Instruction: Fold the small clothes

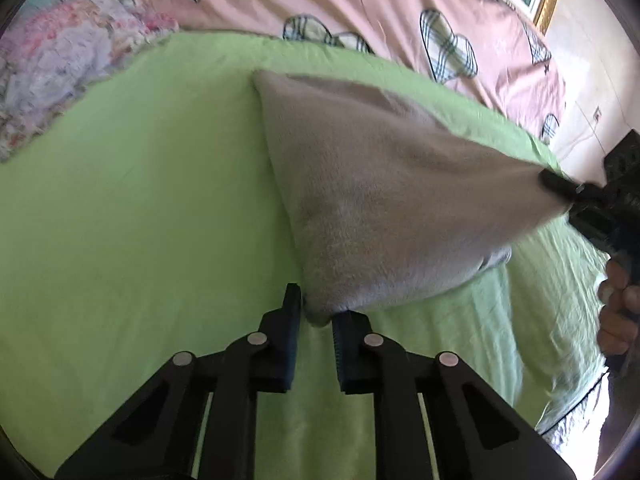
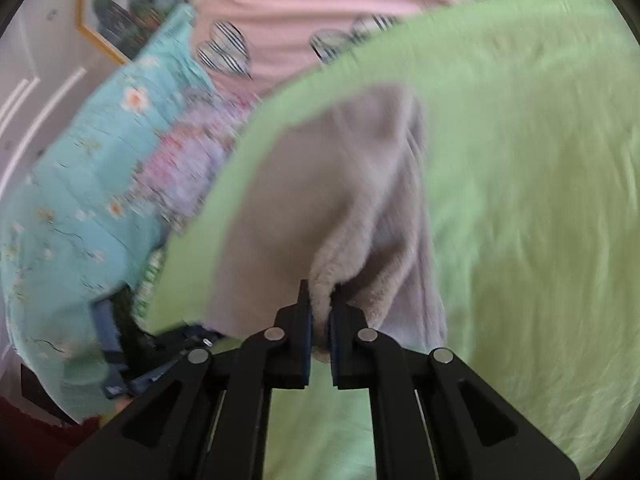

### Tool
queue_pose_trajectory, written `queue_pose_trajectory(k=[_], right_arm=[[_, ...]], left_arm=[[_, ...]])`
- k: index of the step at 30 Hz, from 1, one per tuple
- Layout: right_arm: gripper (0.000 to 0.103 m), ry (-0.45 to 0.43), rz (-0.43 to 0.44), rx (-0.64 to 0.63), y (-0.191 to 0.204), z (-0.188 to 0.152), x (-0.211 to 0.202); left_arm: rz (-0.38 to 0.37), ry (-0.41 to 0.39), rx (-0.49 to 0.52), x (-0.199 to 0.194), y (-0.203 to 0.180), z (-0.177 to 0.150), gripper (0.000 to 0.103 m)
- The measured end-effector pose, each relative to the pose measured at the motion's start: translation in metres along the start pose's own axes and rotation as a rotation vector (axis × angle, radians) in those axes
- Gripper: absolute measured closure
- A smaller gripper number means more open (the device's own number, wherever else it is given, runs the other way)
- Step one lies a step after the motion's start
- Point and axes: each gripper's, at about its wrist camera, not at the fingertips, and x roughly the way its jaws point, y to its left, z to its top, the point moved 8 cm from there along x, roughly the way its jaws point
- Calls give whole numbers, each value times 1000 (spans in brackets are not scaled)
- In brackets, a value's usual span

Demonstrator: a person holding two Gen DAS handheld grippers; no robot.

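Over green sheet [image 1: 140, 200], beige garment [image 1: 380, 200] between both claws' tips.

Cloth [image 1: 372, 184] spread over the sheet [image 1: 140, 208] on the bed; left tongs [image 1: 316, 316] at its near corner; right tongs [image 2: 320, 308] at its right corner; quilt [image 1: 60, 60] behind-left.

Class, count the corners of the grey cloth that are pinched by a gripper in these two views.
2. The left gripper clamps the near corner of the grey cloth; the right gripper clamps another, at the left view's right edge.
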Motion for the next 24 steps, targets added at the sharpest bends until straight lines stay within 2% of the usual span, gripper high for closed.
queue_pose_trajectory(k=[1, 3, 6, 8, 11, 14, 17, 18, 19, 20, 21, 24], right_arm=[[96, -25, 4, -6, 3, 7, -10], [96, -19, -88, -50, -6, 11, -16], [96, 71, -194, -38, -37, -8, 1], [96, 133, -260, -47, -54, -25, 16], [96, 154, -315, -45, -71, -40, 27], [96, 139, -319, -22, -75, -37, 27], [94, 131, -274, -8, -67, -35, 17], [87, 111, -241, 34, -67, -34, 11], [74, 92, -206, 94, -71, -35, 4], [67, 69, -193, 132, -73, -37, -2], [64, 46, -195, 157, -76, -38, -8], [64, 26, -210, 173, -79, -40, -19]], left_arm=[[2, -2, -2, -2, -1, 1, 91], [3, 13, -4, 0, -5, -1, 92], [27, 56, -3, 9, -5, -9, 93], [14, 80, -30, 12, -1, -13, 93], [-16, 109, -80, 15, 8, -17, 92], [-18, 113, -61, 12, 9, -17, 92], [-33, 115, -61, 11, 10, -18, 91], [-38, 114, -67, 11, 10, -18, 90], [-43, 121, -73, 12, 10, -19, 90], [-45, 131, -68, 11, 9, -19, 90], [-44, 136, -58, 8, 7, -20, 90], [-62, 125, -15, -12, -1, -16, 92]])
